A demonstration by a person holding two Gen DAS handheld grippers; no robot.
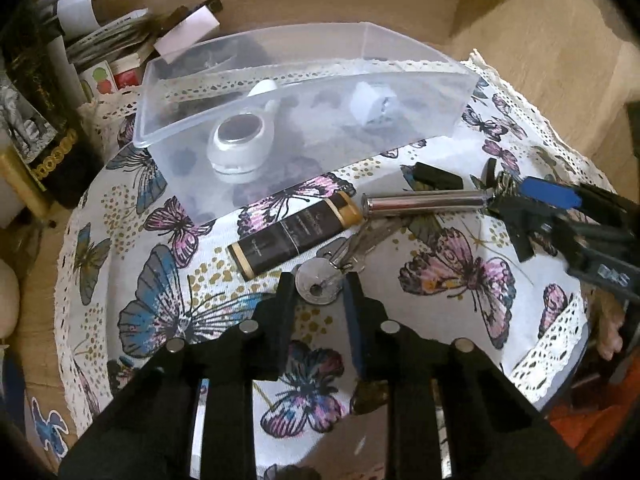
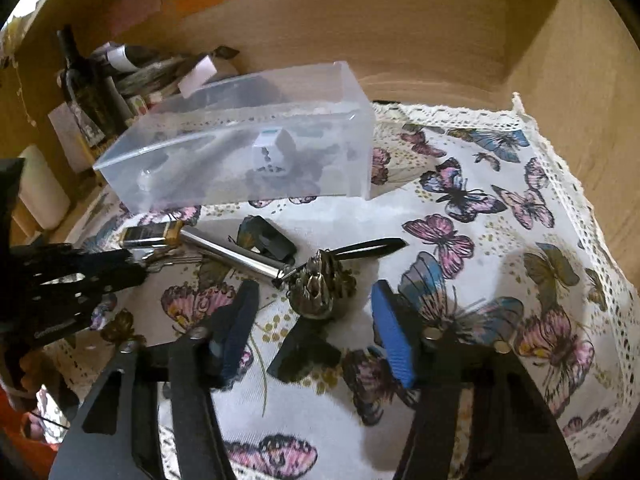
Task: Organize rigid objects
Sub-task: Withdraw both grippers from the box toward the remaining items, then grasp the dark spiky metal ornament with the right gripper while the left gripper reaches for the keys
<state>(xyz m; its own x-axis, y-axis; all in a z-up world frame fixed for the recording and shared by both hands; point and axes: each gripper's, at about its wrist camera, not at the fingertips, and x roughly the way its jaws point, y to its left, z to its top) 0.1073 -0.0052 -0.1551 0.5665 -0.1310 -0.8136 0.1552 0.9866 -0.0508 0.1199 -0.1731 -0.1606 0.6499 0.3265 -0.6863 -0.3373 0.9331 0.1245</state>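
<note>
At the far left edge, bottles and papers [image 1: 52, 112] crowd the shelf, well clear of the work. Next comes the clear plastic box [image 1: 180, 136], standing open-topped on the butterfly tablecloth [image 1: 168, 304] beyond both tools, with a round white case [image 1: 240, 140] and a white cube [image 1: 372, 100] already inside. In front of it a black-and-gold tube [image 1: 294, 236] lies slantwise, and just beside its near end sits the key bunch [image 1: 348, 248]. The left gripper [image 1: 318, 280] is clenched on the round head of one key [image 1: 320, 294], the pads hard against it on both sides. The keys fan away from the tool toward the box, so the carry looks short and straight ahead, with the tube as the thing most likely to get nudged. Further right a chrome cylinder [image 1: 424, 202] runs crosswise, its left end near the keys. Its right end is tied to a metal charm [image 2: 318, 284]. The right gripper [image 2: 315, 300] brackets that charm with jaws apart, touching nothing. A small black piece [image 2: 266, 238] lies behind the cylinder. Whether keys and cylinder are linked I cannot tell.
</note>
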